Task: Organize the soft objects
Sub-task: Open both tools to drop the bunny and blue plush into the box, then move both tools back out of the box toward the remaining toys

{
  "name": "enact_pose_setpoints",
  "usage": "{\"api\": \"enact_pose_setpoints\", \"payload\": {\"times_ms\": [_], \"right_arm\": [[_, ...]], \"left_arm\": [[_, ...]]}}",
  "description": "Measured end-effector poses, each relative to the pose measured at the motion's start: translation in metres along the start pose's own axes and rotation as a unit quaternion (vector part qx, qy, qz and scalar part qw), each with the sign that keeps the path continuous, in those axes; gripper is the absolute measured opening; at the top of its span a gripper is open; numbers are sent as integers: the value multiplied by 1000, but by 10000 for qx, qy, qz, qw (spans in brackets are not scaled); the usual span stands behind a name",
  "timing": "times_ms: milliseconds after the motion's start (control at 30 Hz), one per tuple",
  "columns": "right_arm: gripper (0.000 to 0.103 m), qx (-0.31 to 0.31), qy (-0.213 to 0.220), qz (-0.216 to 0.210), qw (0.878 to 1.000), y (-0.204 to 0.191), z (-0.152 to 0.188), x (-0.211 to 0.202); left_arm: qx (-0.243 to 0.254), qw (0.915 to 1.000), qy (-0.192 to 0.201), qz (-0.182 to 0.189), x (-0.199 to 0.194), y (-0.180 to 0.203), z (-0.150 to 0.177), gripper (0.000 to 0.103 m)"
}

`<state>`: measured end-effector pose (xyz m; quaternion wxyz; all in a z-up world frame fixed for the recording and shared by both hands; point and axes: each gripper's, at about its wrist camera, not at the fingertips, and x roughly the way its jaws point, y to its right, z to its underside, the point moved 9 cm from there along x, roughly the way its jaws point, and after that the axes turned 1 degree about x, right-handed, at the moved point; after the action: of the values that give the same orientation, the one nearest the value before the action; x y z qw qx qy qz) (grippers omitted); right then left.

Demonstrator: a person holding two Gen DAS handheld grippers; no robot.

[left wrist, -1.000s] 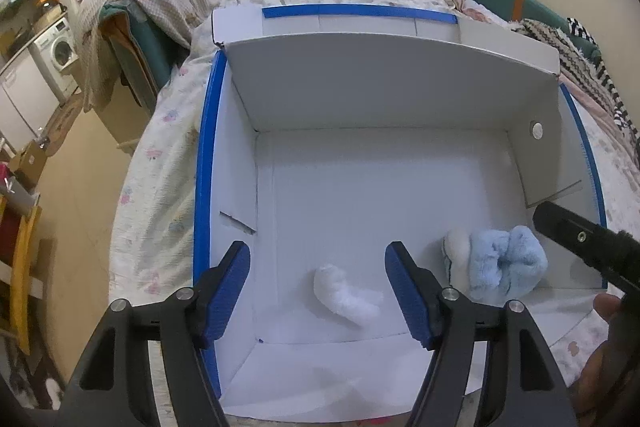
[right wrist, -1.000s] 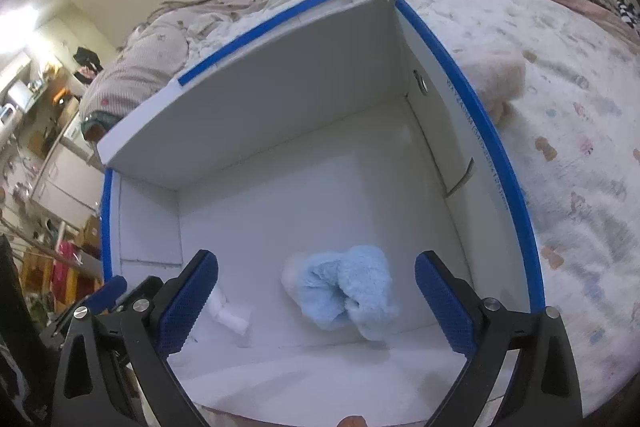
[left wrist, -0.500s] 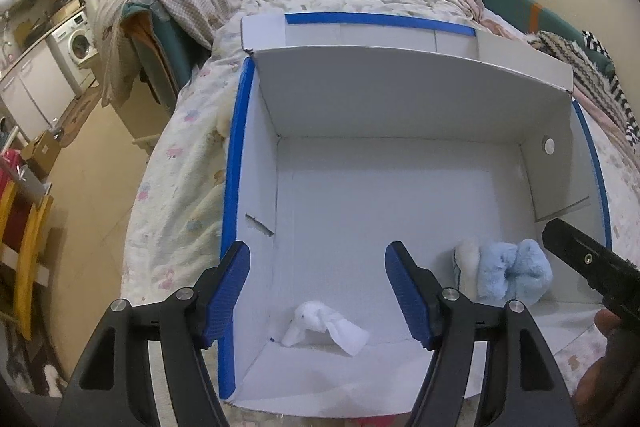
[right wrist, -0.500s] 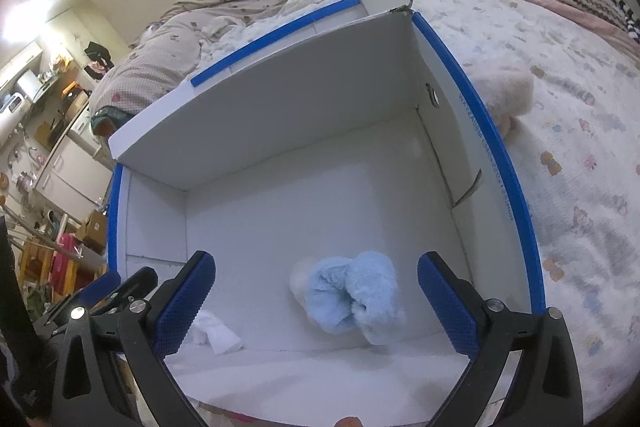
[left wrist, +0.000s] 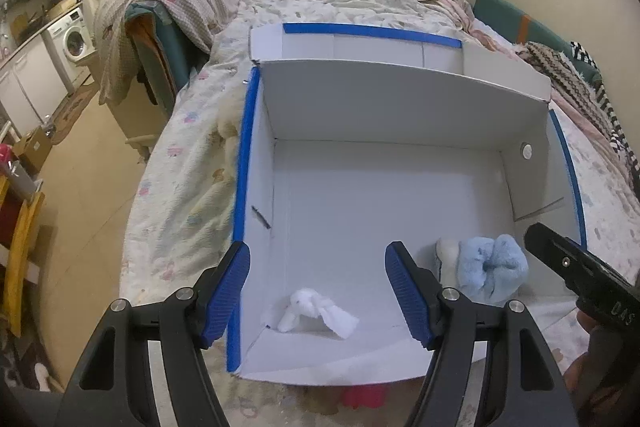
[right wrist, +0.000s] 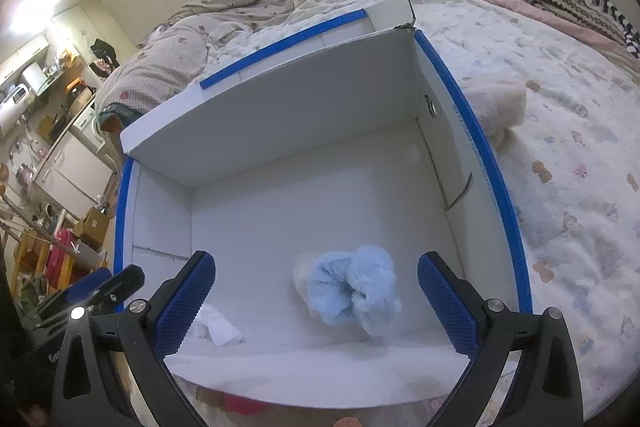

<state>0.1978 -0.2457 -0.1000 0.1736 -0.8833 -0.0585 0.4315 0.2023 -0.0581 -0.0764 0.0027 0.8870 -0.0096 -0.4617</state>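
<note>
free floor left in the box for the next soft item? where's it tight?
Most of the white box floor is bare: the whole stretch from the far wall forward, between both side walls. It is crowded only along the near wall, where the small white cloth lies near the left corner and the blue plush bundle near the right.

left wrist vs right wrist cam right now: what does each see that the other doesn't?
Left wrist only: a washing machine at far left, a cream plush against the box's outer left wall, something pink in front of the box.

Right wrist only: a cream fluffy plush on the bedspread outside the box's right wall.

Both: the white box with blue edges, the small white toy and blue fluffy toy on its floor, both grippers open and empty: left gripper, right gripper.
</note>
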Motion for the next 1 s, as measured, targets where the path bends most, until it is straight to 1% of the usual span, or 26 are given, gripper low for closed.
{"api": "enact_pose_setpoints", "payload": {"times_ms": [100, 267, 400, 567, 733, 1000], "right_arm": [[103, -57, 27, -19, 10000, -2, 2, -6], [103, -163, 62, -26, 9998, -4, 8, -18], [103, -235, 81, -13, 9997, -4, 14, -26], [103, -177, 46, -45, 9998, -1, 25, -32], [103, -148, 32, -8, 9999, 2, 34, -38], [103, -91, -70, 5, 9999, 4, 53, -44]], "left_arm": [[-34, 10000, -2, -51, -3, -5, 3, 67], [-99, 9999, -127, -47, -6, -10, 13, 67], [-157, 9998, -50, -66, -17, -18, 19, 67], [-229, 9996, 3, -145, -29, -32, 26, 67], [-375, 9991, -31, -180, -35, -45, 39, 67], [-353, 9991, -110, -208, -41, -52, 59, 67]]}}
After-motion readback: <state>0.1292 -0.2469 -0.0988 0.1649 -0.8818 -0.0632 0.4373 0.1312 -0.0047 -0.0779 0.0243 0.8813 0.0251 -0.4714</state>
